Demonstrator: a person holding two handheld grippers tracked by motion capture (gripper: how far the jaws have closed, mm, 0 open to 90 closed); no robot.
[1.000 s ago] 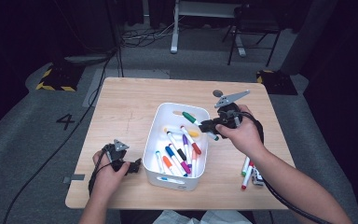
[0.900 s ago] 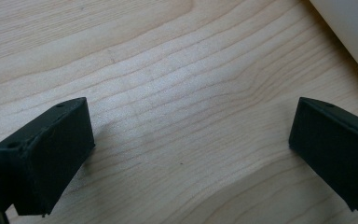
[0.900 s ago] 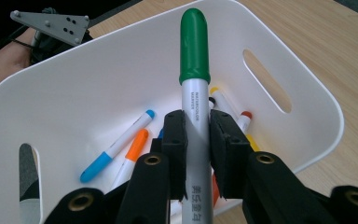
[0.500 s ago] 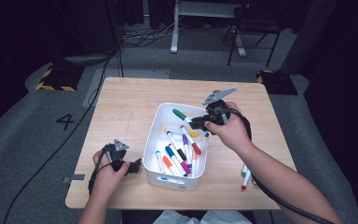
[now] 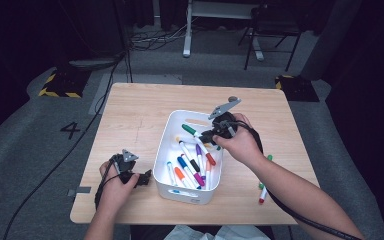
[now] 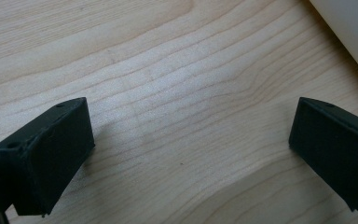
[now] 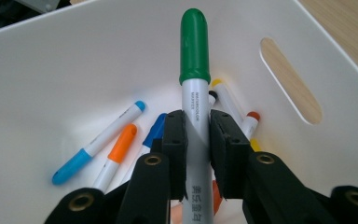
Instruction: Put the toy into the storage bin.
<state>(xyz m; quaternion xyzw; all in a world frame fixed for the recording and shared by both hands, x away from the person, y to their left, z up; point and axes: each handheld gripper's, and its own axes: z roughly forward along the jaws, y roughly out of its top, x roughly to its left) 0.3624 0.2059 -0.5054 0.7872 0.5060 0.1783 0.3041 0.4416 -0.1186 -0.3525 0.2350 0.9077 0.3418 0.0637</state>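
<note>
A green-capped marker (image 7: 194, 100) is pinched by the right gripper (image 7: 196, 140) above the white bin (image 5: 166, 145), while the left gripper (image 6: 191, 149) is held spread over the table (image 6: 177, 70).

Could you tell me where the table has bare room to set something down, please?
The far strip of the table beyond the white bin is bare, as is the left half between the bin and the left edge, down to the left gripper. It is crowded inside the bin and at the right, near the loose markers.
</note>
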